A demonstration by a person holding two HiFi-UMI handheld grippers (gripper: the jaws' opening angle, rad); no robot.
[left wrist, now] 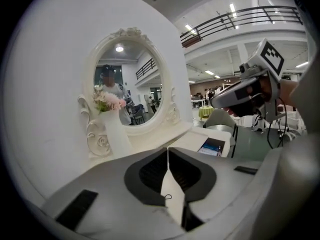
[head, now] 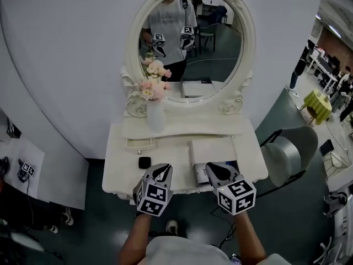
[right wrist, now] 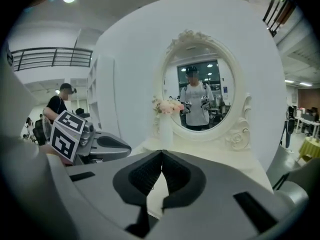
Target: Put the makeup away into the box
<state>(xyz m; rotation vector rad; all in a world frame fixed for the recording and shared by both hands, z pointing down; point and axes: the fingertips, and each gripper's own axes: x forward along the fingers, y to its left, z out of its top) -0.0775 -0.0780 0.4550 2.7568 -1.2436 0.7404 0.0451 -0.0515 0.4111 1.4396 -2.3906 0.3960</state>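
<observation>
No legible words, brands or numbers anywhere. Black-and-white square markers (head: 153, 199) on left gripper (head: 161, 170) and right gripper (head: 212, 168): patterns only, no letters.

Head cam down; all share mirror (head: 216, 54).

White dressing table (head: 172, 149), oval mirror (head: 194, 44), grey chair (head: 290, 151)

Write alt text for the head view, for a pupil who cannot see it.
Seen from above, the left gripper and the right gripper, both shut and empty, hover over the near edge of a white dressing table. On it lie a small black item and an open white box; a vase of pink flowers stands before an oval mirror.
</observation>
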